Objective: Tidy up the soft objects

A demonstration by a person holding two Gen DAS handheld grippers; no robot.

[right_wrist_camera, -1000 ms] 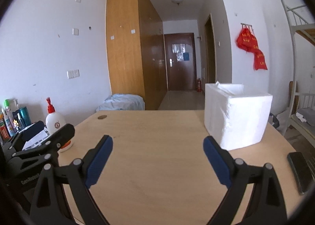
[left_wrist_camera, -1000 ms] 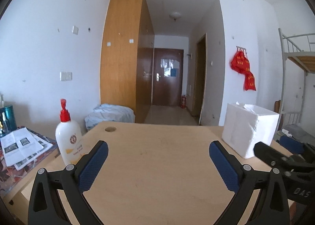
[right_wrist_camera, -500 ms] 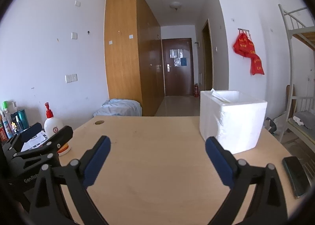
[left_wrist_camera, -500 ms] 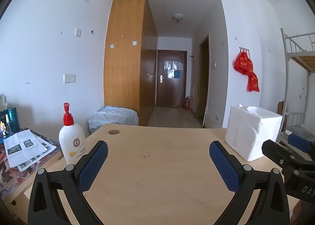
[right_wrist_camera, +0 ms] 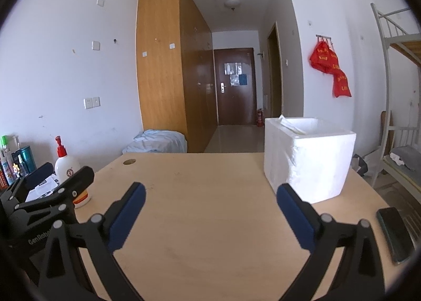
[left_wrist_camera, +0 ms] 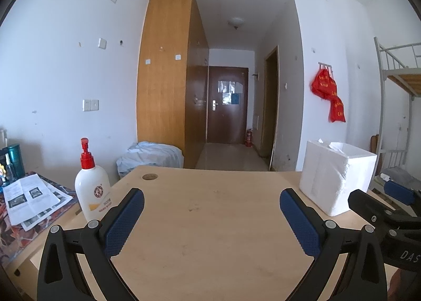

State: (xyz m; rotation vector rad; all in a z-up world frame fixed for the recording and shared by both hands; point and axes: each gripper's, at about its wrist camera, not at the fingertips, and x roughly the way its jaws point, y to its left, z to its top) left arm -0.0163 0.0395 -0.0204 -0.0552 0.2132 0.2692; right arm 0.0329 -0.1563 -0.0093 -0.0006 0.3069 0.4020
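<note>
A white foam box [left_wrist_camera: 336,178] stands on the right part of the wooden table [left_wrist_camera: 210,209]; it also shows in the right wrist view [right_wrist_camera: 307,159], with something white poking over its rim. My left gripper [left_wrist_camera: 211,215] is open and empty above the table's middle. My right gripper [right_wrist_camera: 210,210] is open and empty, just left of and nearer than the box. Each gripper shows at the edge of the other's view. No loose soft object lies on the table.
A white pump bottle with a red top [left_wrist_camera: 92,190] stands at the table's left edge. Papers [left_wrist_camera: 29,197] lie on a lower surface to the left. A dark phone [right_wrist_camera: 394,234] lies at the table's right edge. A bunk bed [right_wrist_camera: 400,95] stands to the right.
Both views have tilted up slightly and pulled back a little, so the box and bottle sit lower in frame. Both grippers stay open and empty.
</note>
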